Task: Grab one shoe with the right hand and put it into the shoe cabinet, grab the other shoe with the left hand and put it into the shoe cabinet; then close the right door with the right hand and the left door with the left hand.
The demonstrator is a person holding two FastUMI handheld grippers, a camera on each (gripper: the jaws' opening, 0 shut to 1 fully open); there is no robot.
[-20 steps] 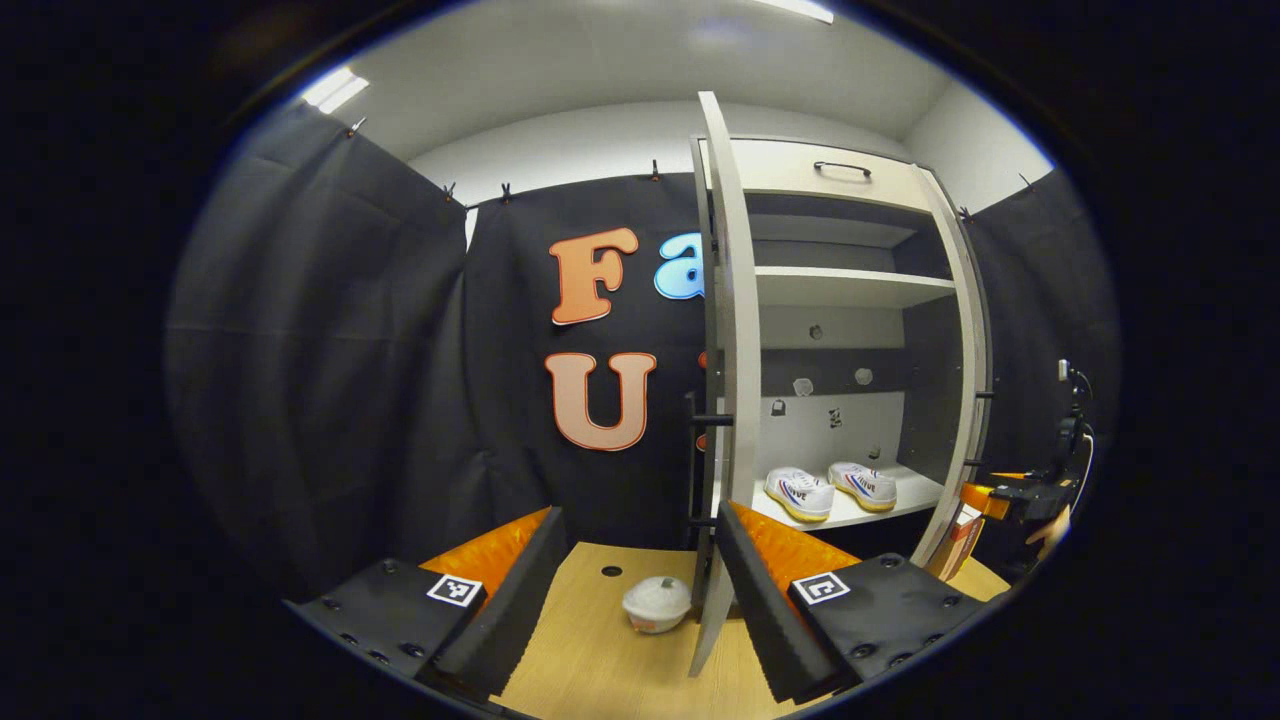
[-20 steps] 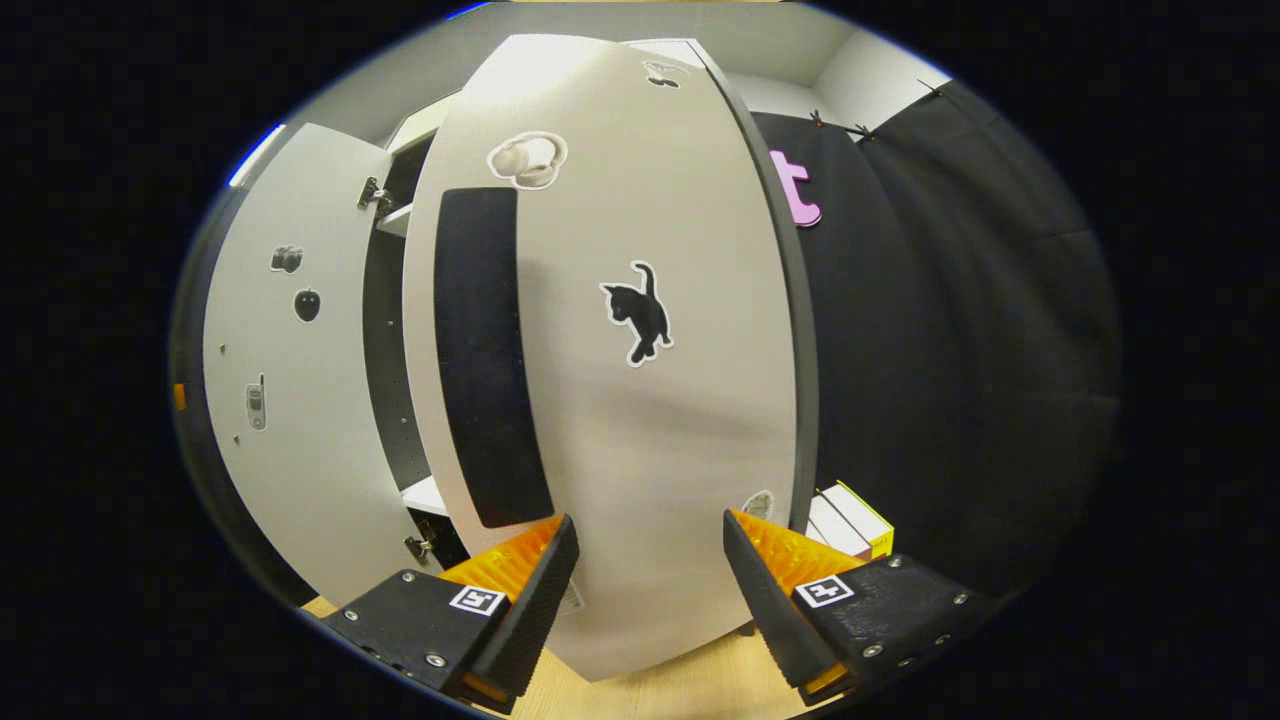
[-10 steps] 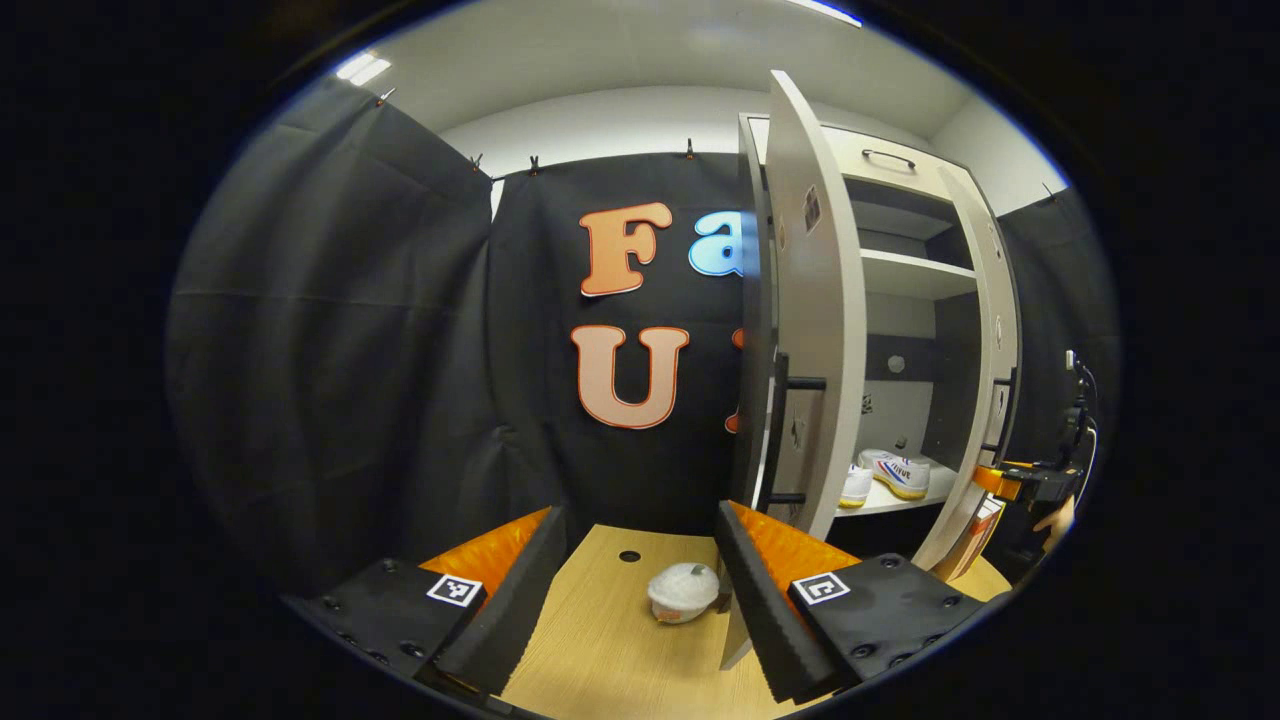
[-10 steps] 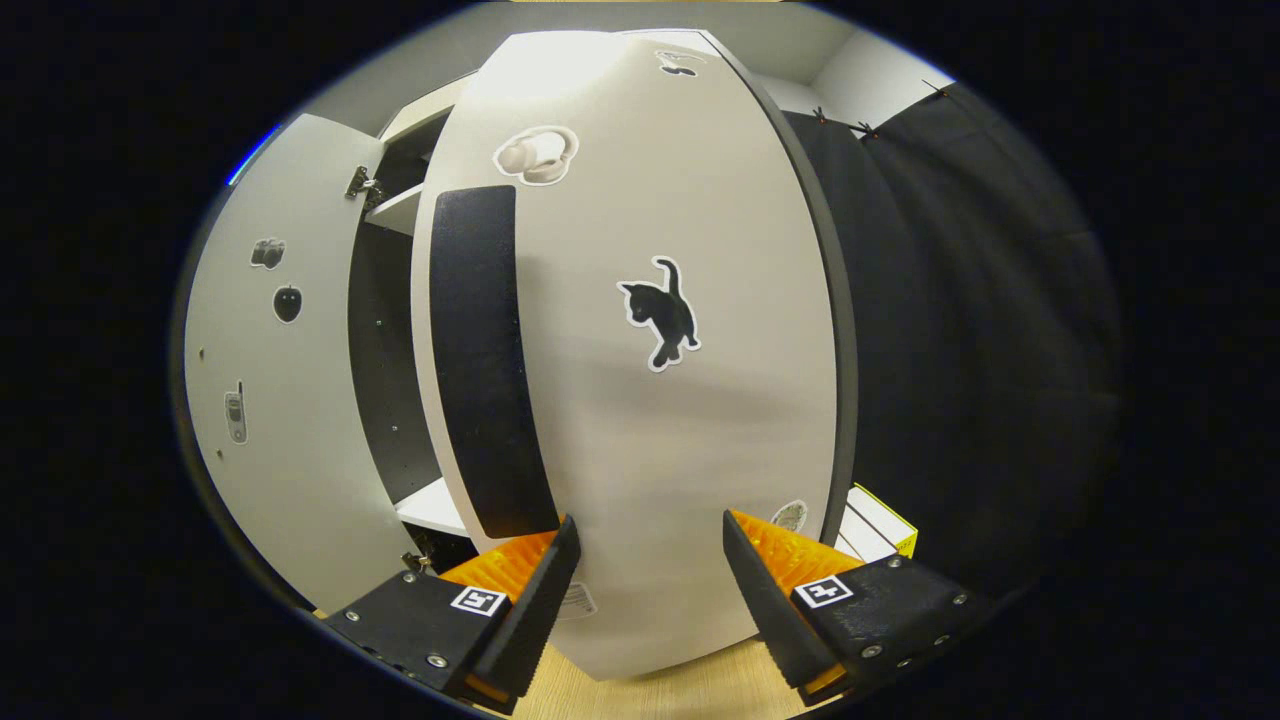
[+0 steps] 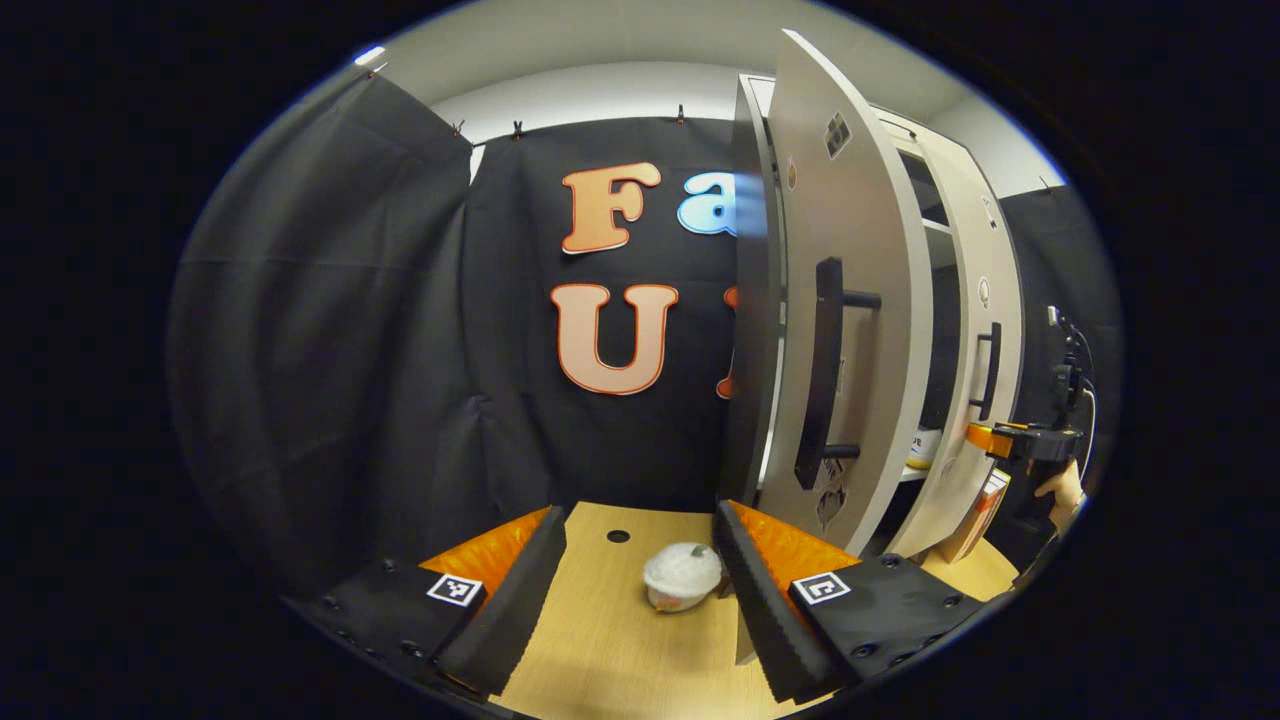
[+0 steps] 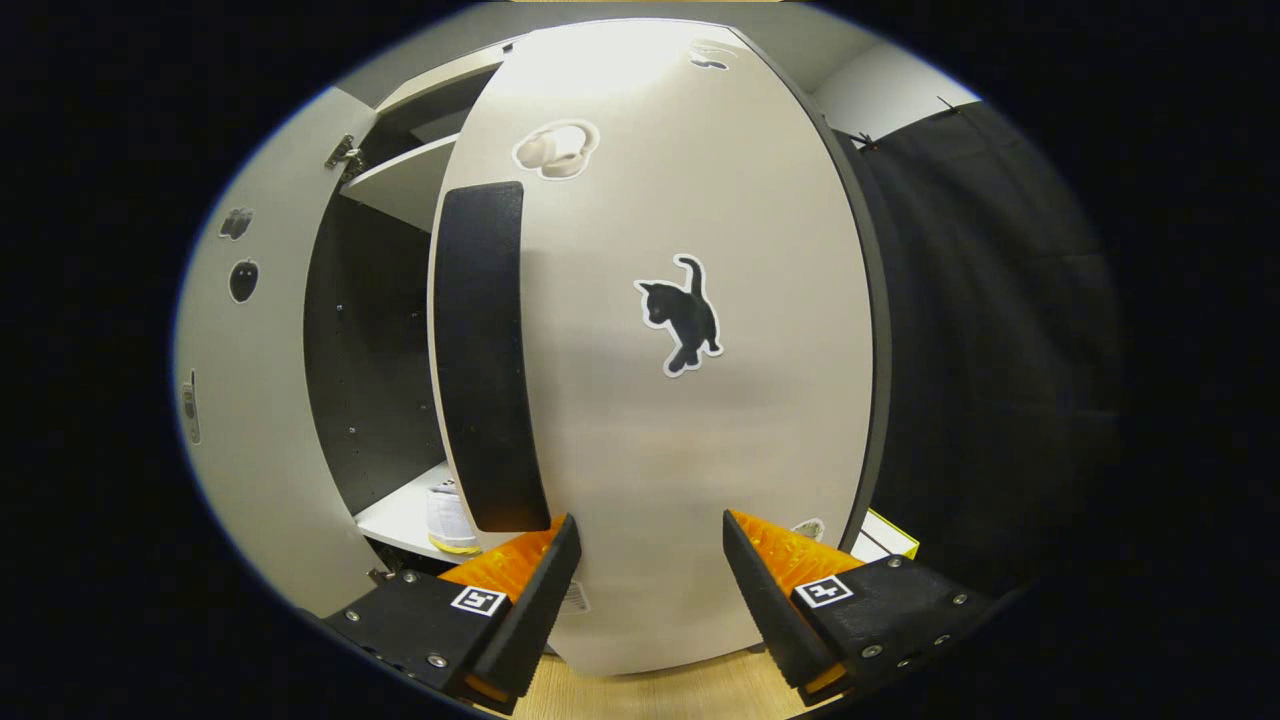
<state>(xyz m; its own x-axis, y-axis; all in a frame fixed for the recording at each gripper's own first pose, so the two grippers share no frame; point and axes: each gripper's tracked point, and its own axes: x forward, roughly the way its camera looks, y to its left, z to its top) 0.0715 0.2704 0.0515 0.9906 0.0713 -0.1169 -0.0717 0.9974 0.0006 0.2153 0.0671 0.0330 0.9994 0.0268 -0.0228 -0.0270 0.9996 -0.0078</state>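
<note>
White right door (image 6: 650, 400) fills space ahead of wide-open right gripper (image 6: 645, 590), left gripper (image 5: 635, 585) wide too beside left door (image 5: 850, 330), shoe (image 6: 445, 515) seemingly shelved inside; doors swinging together may clash.

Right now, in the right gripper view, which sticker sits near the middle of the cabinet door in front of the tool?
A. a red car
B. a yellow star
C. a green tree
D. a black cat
D: a black cat sticker sits mid-panel on the right door, right of its black handle.
</note>
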